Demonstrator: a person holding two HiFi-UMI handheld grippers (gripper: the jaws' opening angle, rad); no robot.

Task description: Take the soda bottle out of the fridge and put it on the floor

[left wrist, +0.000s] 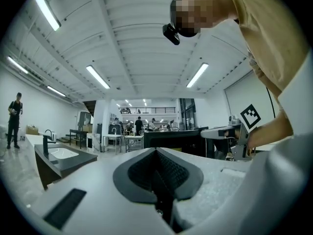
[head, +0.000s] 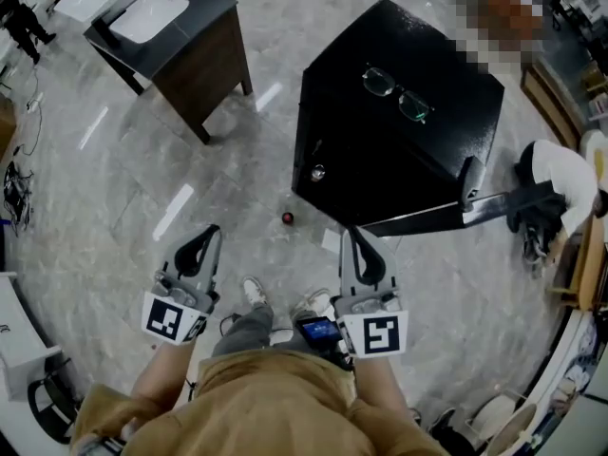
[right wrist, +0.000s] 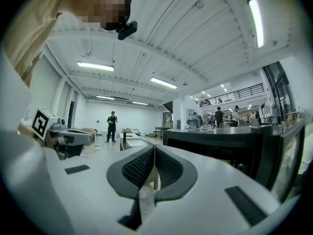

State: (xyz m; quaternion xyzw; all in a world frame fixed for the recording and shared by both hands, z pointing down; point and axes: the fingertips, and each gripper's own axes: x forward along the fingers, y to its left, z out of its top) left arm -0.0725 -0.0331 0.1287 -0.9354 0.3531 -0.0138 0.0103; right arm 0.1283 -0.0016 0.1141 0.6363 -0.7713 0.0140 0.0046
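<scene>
left gripper [head: 210,237], right gripper [head: 354,237]: jaws closed, empty | fridge [head: 399,131] ahead, glasses [head: 397,93] atop | sink cabinet [head: 176,36] beyond-left

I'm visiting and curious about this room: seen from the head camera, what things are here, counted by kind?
Hand-held grippers: 2, left and right
Fridge: 1
Glasses: 1
Sink cabinet: 1
Small red thing on the floor: 1
Total: 6
</scene>
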